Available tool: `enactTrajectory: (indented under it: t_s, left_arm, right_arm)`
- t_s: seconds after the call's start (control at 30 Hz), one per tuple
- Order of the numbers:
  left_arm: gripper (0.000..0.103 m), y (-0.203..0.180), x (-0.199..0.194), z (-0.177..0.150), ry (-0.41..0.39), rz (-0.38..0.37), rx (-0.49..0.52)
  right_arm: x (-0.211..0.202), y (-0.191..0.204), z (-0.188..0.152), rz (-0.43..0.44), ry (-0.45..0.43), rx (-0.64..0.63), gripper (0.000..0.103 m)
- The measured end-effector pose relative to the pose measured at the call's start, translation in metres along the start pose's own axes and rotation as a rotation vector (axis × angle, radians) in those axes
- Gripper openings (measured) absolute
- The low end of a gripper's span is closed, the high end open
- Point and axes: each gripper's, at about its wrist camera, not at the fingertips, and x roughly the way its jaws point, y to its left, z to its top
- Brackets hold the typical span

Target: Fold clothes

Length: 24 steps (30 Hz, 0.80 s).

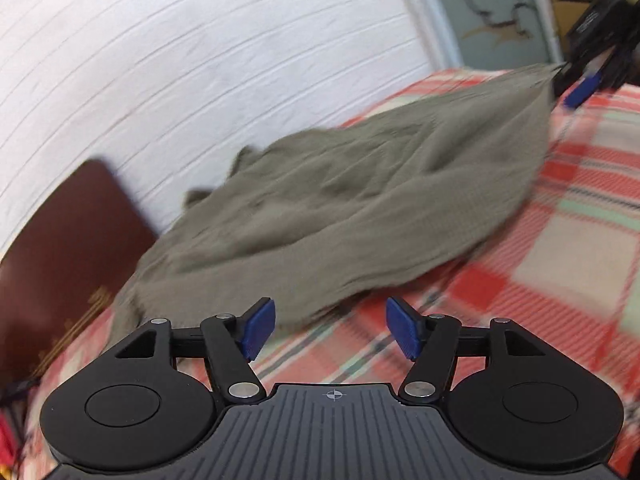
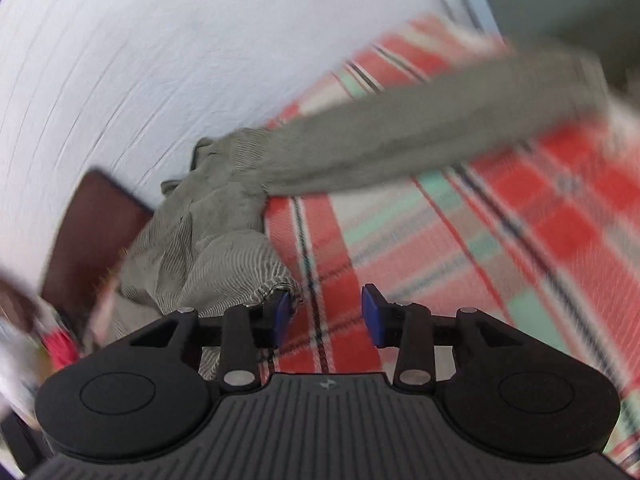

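The left gripper [image 1: 331, 330] is spread wide with nothing between its blue pads [image 1: 259, 330], hanging just short of the near edge of the grey-green garment [image 1: 340, 208]. The right gripper [image 2: 325, 316] is likewise released, its jaws apart over bare plaid blanket [image 2: 500, 216]; the garment's hem touches or nearly touches its left pad [image 2: 282, 314], though blur keeps me from saying which. The garment lies crumpled on the blanket, bunched toward the white wall [image 1: 200, 60].

The left wrist view alone shows the right gripper at the garment's far corner [image 1: 576, 84]; whether it touches the cloth there is unclear. The right wrist view alone shows a long blurred band of the garment stretching away from the bunched heap.

A dark red-brown board [image 1: 60, 264] stands beside the garment against the wall; it carries gold marks, too smeared to read.
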Motion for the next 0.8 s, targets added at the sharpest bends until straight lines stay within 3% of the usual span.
enactTrajectory:
  t_s: [0.17, 0.27, 0.37, 0.63, 0.73, 0.8]
  left_arm:
    - [0.075, 0.050, 0.011, -0.012, 0.066, 0.015, -0.281]
    - [0.075, 0.061, 0.016, -0.014, 0.075, 0.033, -0.349]
    - [0.075, 0.059, 0.021, -0.011, 0.072, 0.035, -0.326]
    - [0.078, 0.054, 0.031, -0.010, 0.081, 0.066, -0.296]
    - [0.081, 0.059, 0.029, -0.015, 0.086, 0.079, -0.305]
    - [0.082, 0.063, 0.027, -0.017, 0.092, 0.089, -0.312]
  right_arm:
    - [-0.008, 0.073, -0.010, -0.173, -0.120, -0.466, 0.062]
    - [-0.013, 0.111, -0.015, -0.277, -0.186, -0.715, 0.064]
    - [-0.010, 0.103, -0.009, -0.357, -0.183, -0.682, 0.065]
    - [0.014, 0.174, -0.057, 0.100, -0.006, -0.846, 0.063]
    - [0.057, 0.209, -0.090, 0.182, 0.082, -0.966, 0.062]
    - [0.082, 0.224, -0.107, 0.181, 0.109, -1.052, 0.064]
